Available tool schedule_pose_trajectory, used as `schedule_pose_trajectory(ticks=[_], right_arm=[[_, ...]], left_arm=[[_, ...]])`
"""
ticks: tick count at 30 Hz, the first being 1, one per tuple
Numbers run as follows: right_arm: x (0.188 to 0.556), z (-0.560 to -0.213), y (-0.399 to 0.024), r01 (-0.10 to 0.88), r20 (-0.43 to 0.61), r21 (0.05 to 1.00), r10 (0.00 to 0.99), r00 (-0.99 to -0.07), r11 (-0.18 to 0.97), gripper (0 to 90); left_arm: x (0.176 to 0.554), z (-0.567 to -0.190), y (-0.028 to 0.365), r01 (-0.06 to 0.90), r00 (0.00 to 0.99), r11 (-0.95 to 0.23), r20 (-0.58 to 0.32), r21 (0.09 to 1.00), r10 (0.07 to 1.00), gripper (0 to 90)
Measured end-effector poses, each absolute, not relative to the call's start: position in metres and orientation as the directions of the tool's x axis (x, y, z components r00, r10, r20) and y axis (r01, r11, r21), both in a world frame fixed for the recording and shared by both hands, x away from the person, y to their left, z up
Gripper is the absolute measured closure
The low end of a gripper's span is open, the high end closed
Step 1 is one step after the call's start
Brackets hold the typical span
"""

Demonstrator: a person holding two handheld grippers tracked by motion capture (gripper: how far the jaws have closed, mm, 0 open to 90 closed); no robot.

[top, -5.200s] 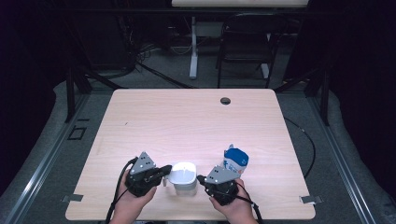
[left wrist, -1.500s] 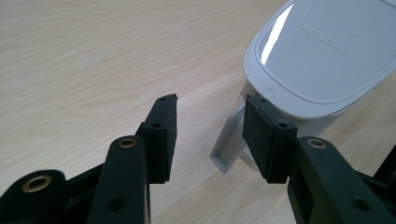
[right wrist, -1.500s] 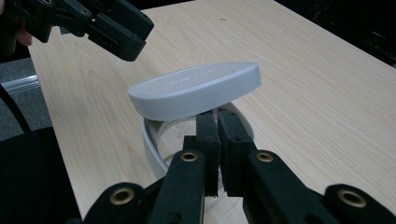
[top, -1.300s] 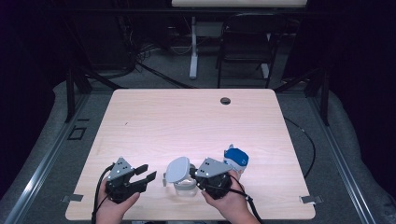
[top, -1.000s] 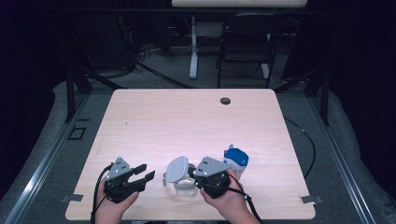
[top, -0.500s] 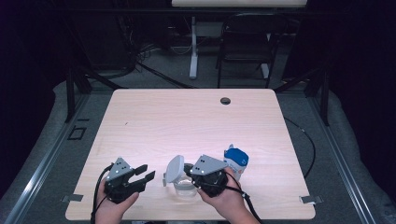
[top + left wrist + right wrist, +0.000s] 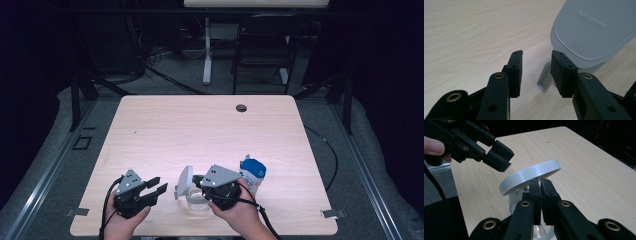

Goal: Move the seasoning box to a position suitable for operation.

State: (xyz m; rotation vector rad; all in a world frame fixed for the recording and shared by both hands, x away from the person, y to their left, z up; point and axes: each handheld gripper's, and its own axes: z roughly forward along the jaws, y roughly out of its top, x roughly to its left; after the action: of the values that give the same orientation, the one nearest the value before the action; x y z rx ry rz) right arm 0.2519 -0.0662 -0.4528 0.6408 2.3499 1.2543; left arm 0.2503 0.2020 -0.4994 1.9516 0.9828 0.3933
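Right hand-held gripper (image 7: 540, 185) clenched at rim of clear container (image 7: 197, 200); hinged lid (image 7: 184, 181) raised, tilted. Left hand-held gripper (image 7: 155, 186) released, jaws just been closing, nothing between; lid just beside, to its right.

A recording lab or studio: a pale wood-grain desk (image 7: 210, 135) with a round cable hole (image 7: 241, 107) stands on grey carpet (image 7: 45, 165), ringed by black curtains (image 7: 390, 75) and black metal frame struts (image 7: 75, 90), with a dark chair (image 7: 260, 55) behind.
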Motion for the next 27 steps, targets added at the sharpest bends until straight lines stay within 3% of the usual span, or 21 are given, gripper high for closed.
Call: schedule_pose_trajectory(ticks=[27], right_arm=[[0.254, -0.446, -0.053, 0.187, -0.144, 0.844, 0.548, -0.824, 0.503, 87.4]], left_arm=[[0.252, -0.5, 0.206, 0.486, 0.627, -0.286, -0.101, 0.826, 0.772, 61.9]])
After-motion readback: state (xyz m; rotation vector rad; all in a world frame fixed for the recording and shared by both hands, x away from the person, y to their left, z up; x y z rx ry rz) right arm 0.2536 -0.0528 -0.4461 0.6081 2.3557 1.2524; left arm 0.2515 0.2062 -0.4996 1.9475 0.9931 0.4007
